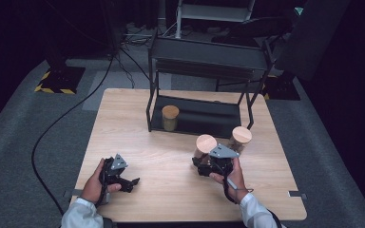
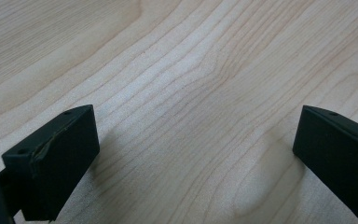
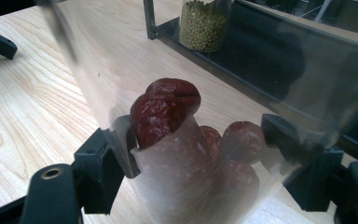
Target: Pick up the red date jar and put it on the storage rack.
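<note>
right gripper (image 1: 212,164) is clamped on the jar of red dates (image 3: 186,140), tilted, with the black shelf (image 1: 197,116) just beyond it on the far side.

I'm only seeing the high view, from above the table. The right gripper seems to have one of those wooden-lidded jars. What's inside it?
Observer: In the right gripper view, the clear jar holds wrinkled dark red fruits, and the right gripper has a black jaw pressed on each side of it.
Operator: And the jar on the black rack?
Observer: That rack jar is full of small green beans or peas.
Operator: Is the left gripper holding anything?
Observer: No. The left gripper has its jaws wide apart, with bare wooden table between them.
</note>
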Available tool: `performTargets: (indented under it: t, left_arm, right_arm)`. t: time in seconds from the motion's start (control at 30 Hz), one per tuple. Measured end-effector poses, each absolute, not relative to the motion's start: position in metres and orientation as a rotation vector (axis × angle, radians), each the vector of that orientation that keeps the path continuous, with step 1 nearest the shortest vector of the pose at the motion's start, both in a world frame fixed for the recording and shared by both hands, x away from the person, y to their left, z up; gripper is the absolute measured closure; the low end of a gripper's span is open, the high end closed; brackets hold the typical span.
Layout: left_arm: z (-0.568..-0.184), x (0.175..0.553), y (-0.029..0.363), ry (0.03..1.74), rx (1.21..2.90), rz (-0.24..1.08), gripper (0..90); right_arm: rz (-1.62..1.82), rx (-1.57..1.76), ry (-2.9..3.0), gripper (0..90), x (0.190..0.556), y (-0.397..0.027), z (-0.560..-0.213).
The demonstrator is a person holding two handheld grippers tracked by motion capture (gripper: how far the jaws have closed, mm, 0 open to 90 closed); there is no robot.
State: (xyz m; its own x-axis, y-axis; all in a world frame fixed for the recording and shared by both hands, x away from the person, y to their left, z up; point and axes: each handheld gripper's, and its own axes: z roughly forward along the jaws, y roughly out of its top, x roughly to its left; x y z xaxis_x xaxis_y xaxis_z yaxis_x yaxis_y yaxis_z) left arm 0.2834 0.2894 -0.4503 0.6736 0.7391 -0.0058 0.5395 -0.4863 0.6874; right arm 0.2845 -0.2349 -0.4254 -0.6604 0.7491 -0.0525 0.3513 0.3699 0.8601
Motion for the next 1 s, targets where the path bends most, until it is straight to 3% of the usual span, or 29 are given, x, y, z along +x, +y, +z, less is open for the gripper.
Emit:
performTargets:
  t: [1.0]
  left_arm:
    - [-0.45, 0.284, 0.29, 0.976, 2.213, 0.382, 0.2]
  right_arm:
    - [1.173, 1.053, 2.065, 25.0, 0.299, -0.2, -0.42]
